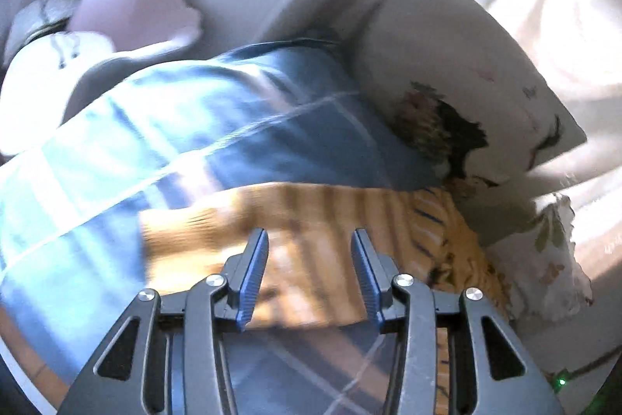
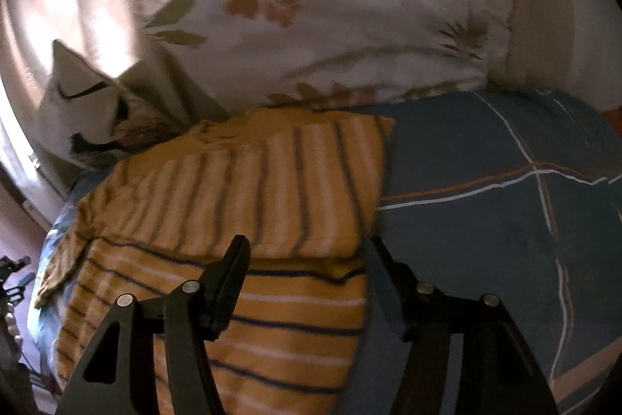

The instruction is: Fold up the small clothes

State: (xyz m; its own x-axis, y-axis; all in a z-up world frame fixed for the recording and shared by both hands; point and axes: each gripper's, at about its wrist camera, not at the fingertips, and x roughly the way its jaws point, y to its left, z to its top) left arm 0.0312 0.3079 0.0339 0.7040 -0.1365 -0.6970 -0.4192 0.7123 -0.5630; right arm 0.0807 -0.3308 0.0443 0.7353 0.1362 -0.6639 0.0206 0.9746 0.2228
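Yellow striped shirt (image 2: pixel 241 189) lies on the bed, on a blue checked bedsheet (image 2: pixel 486 189), w/ one part already folded over the rest. A flowery pillow (image 2: pixel 330 26) sits right behind it, touching the far edge.

Left tongs (image 1: pixel 309 244) are wide open above the shirt, holding nothing. Right tongs (image 2: pixel 307 251) are wide open too, low over the fold's near edge, w/ one finger by the shirt's right side. Can't tell if they touch the cloth.

Next fold, I think: pinch both layers at the edge, not just the top one. Grab both corners level, lift a little, lay it over slow so edges line up. Pics are blurry, so go slow. Don't snag the sheet.
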